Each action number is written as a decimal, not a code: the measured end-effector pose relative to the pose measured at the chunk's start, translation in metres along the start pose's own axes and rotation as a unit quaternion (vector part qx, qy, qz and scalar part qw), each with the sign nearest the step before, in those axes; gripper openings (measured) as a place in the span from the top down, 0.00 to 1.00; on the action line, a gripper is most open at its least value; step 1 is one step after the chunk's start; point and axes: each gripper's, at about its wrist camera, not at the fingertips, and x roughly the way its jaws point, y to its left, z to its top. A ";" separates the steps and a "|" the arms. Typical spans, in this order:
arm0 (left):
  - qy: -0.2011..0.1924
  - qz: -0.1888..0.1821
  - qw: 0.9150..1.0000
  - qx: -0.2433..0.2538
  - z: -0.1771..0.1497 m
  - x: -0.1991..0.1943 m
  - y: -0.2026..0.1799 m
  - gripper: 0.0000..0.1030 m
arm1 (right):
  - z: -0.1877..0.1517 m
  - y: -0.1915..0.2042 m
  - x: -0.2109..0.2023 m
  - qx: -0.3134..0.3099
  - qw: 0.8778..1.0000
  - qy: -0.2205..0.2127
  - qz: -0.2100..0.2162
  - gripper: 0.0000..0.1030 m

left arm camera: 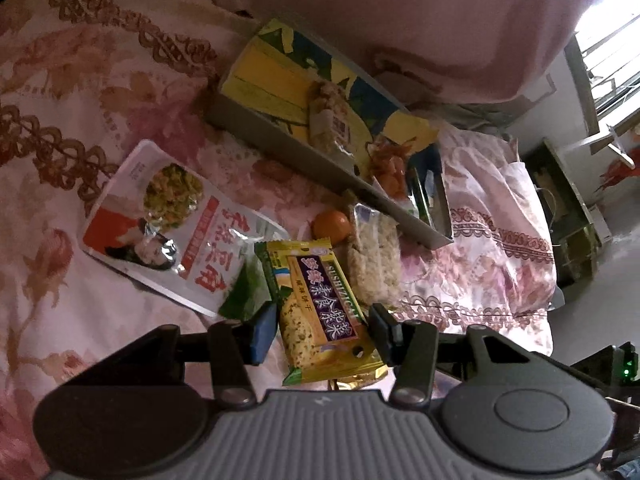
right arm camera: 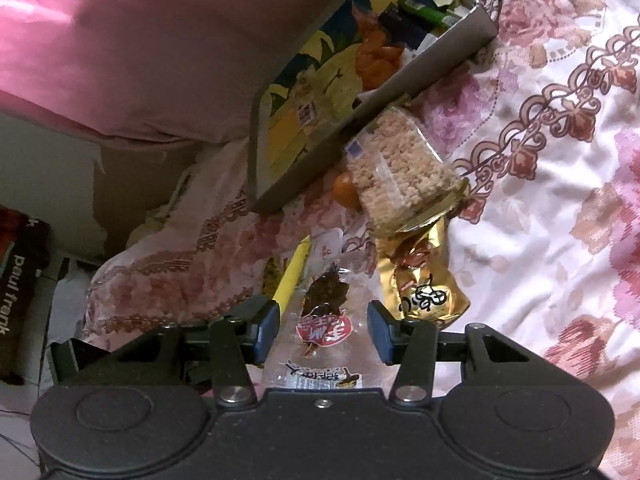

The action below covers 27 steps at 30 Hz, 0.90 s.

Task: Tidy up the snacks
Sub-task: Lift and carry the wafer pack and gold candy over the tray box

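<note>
Snacks lie on a floral bedspread beside a grey cardboard box with a yellow and blue lining. In the left wrist view my left gripper is open with its jaws on either side of a yellow cracker packet. A large silver pouch, a rice crisp bar and an orange lie beyond. In the right wrist view my right gripper is open over a clear packet of dried meat. A gold packet and the rice crisp bar lie ahead of it.
The box holds a rice bar, an orange snack bag and green packets. A pink pillow lies behind the box. The bed edge drops to the floor at the right of the left wrist view.
</note>
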 end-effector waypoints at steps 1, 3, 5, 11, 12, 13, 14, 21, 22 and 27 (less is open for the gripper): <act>0.000 -0.001 1.000 -0.003 0.000 0.000 0.001 0.48 | 0.000 -0.001 0.001 0.003 1.000 0.001 0.001 0.51; -0.003 -0.004 1.000 -0.009 0.001 -0.001 0.002 0.48 | 0.000 -0.002 0.001 0.006 1.000 0.001 0.000 0.51; -0.009 -0.010 1.000 -0.017 0.002 -0.003 0.004 0.48 | 0.001 -0.003 0.000 0.012 1.000 -0.001 0.005 0.51; -0.037 -0.020 0.999 -0.022 0.013 -0.009 0.002 0.48 | 0.007 -0.002 -0.005 0.019 0.999 -0.017 0.021 0.51; -0.046 -0.017 0.999 -0.015 0.017 -0.010 -0.001 0.48 | 0.010 0.000 -0.005 0.019 0.999 -0.020 0.023 0.51; -0.055 -0.015 0.998 -0.009 0.021 -0.011 -0.005 0.48 | 0.013 0.001 -0.005 0.018 0.999 -0.025 0.026 0.51; -0.064 -0.012 0.998 -0.003 0.027 -0.011 -0.009 0.48 | 0.017 0.003 -0.006 0.017 0.999 -0.031 0.030 0.51; -0.119 -0.006 0.992 0.044 0.073 -0.007 -0.036 0.48 | 0.065 0.030 0.001 -0.014 0.997 -0.063 0.039 0.51; -0.125 -0.003 0.991 0.045 0.080 -0.005 -0.037 0.49 | 0.073 0.033 0.002 -0.019 0.997 -0.069 0.040 0.51; -0.146 0.001 0.988 0.050 0.115 0.020 -0.034 0.69 | 0.119 0.041 0.028 -0.038 0.994 -0.100 0.029 0.72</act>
